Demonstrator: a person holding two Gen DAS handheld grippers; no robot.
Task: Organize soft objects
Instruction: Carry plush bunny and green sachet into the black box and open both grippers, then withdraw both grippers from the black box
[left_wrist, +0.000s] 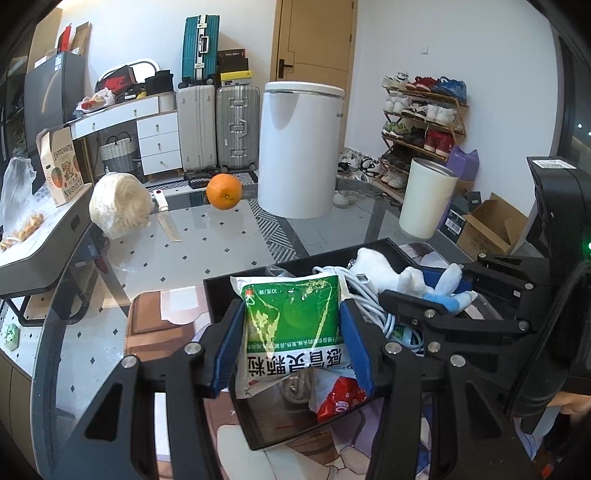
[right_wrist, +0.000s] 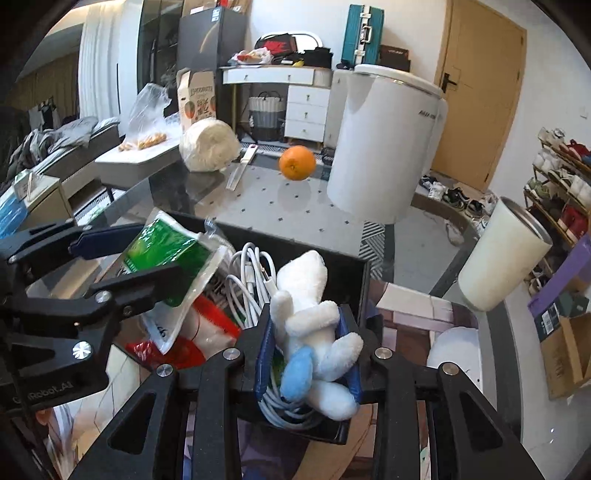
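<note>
Two soft items held over the black rectangular tray (left_wrist: 221, 291), presumably for sorting: left hand-held gripper (left_wrist: 291, 343) clamps the green-and-white sachet (left_wrist: 291, 317); at three o'clock, right hand-held gripper (right_wrist: 306, 354) clamps the white-and-blue plush toy (right_wrist: 314, 325).

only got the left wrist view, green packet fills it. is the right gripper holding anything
Observer: Yes, the right gripper is shut on the plush toy over the black tray.
Operator: what's under the toy
Observer: A white cable, coiled, running beneath it.
Operator: and my packet from that side
Observer: The green packet hangs tilted in the left gripper, above a red and white bag.
</note>
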